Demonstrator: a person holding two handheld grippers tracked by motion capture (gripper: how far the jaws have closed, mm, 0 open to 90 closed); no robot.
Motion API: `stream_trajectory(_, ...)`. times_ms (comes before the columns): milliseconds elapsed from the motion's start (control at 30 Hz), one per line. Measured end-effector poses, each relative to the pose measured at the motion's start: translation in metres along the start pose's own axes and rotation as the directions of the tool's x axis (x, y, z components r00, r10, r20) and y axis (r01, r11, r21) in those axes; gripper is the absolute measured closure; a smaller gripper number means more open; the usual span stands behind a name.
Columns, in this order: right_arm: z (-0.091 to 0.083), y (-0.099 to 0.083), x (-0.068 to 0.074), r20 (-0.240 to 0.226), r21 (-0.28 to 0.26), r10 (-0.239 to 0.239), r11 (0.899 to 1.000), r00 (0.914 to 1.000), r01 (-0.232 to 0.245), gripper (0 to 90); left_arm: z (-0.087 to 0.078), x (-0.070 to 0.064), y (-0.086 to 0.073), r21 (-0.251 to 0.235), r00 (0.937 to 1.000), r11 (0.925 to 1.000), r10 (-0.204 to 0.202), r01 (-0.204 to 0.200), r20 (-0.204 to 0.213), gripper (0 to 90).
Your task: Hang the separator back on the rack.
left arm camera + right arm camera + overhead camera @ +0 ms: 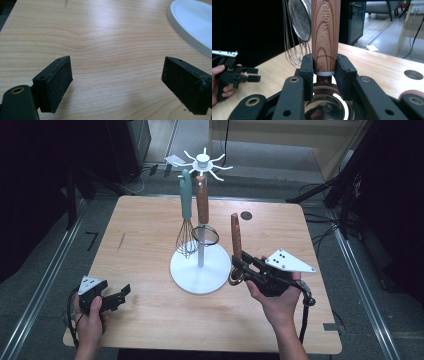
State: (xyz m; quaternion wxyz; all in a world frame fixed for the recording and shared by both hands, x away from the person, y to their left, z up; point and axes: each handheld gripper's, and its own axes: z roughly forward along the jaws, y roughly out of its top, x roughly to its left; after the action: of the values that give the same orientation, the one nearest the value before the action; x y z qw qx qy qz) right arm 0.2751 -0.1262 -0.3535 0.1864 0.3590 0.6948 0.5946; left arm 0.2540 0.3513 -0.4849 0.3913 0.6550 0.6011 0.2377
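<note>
Right of centre in the high view, the right gripper (239, 269) pinches a wooden handle (236, 236) that stands upright above it, just to the right of the white stand (200, 268). The right gripper view shows its two black jaws pressed against the lower end of that handle (326, 35), which carries the carved word KITCHEN, with a shiny metal bowl (328, 105) of the same utensil below the jaws. A hand (276, 304) holds the gripper from the lower right of the frame, and a grey three-cornered plate (290, 262) sits on top.

At the lower left of the high view, the left gripper (122, 293) rests low over the wooden table (145, 225), held by the other hand (90, 317). In the left gripper view its jaws stand wide apart with bare wood grain between them, and the rim of the stand's round base (190, 22) shows at the upper right.

On the stand, near the centre of the high view, a whisk (186, 215) with a pale green handle hangs beside a strainer (203, 215) with a wooden handle, both from the spoked top (202, 162). A dark round hole (245, 215) sits in the table toward the upper right.
</note>
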Motion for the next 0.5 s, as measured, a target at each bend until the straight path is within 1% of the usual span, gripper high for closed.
stream_trajectory(167,0.001,0.006,0.001,-0.002,-0.016,-0.003,1.000,1.0000,0.003,71.3,0.000,0.000,0.000,-0.001,1.0000,1.0000,0.001,-0.001,-0.001,10.0)
stream_trajectory(300,0.003,0.011,0.003,-0.003,-0.027,-0.013,1.000,0.9999,0.013,71.3,0.000,0.000,0.000,-0.001,1.0000,1.0000,-0.002,0.002,-0.001,10.0)
stream_trajectory(367,0.004,0.013,0.005,0.009,-0.032,-0.031,0.999,0.9995,0.032,71.3,0.000,0.000,0.000,0.001,1.0000,1.0000,-0.002,0.002,0.000,10.0)
stream_trajectory(500,0.007,0.018,0.005,0.005,-0.041,-0.035,0.999,0.9994,0.036,71.3,0.001,0.000,0.000,0.001,1.0000,1.0000,-0.002,0.002,0.001,10.0)
